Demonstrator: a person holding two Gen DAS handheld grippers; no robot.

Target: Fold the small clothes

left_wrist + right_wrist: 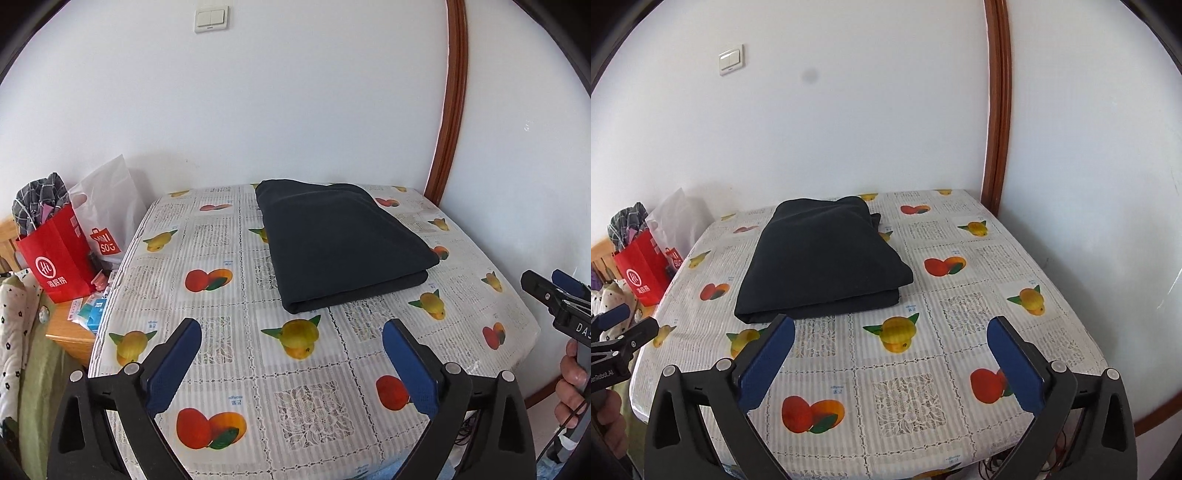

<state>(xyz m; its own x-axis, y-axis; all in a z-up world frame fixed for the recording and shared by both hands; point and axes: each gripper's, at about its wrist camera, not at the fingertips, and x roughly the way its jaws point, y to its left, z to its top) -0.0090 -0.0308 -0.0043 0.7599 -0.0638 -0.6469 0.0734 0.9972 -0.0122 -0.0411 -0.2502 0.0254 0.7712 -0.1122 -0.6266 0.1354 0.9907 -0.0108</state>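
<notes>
Already folded, the dark garment [343, 240] could be unsettled if snagged by either hand-held gripper [291, 365] [891, 365], both held wide open and empty near its front edge.

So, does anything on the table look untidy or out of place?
Almost nothing. The dark folded garment lies flat on the fruit-print tablecloth; only a bit of cloth sticks out at its far right corner. Both grippers hover open, holding nothing.

Right claw [554, 291] cut off at left-wrist frame edge; spread unreadable. Dark garment [823, 258] hides far surface [960, 325] beneath. Red bag [55, 258] contents indistinct.
</notes>
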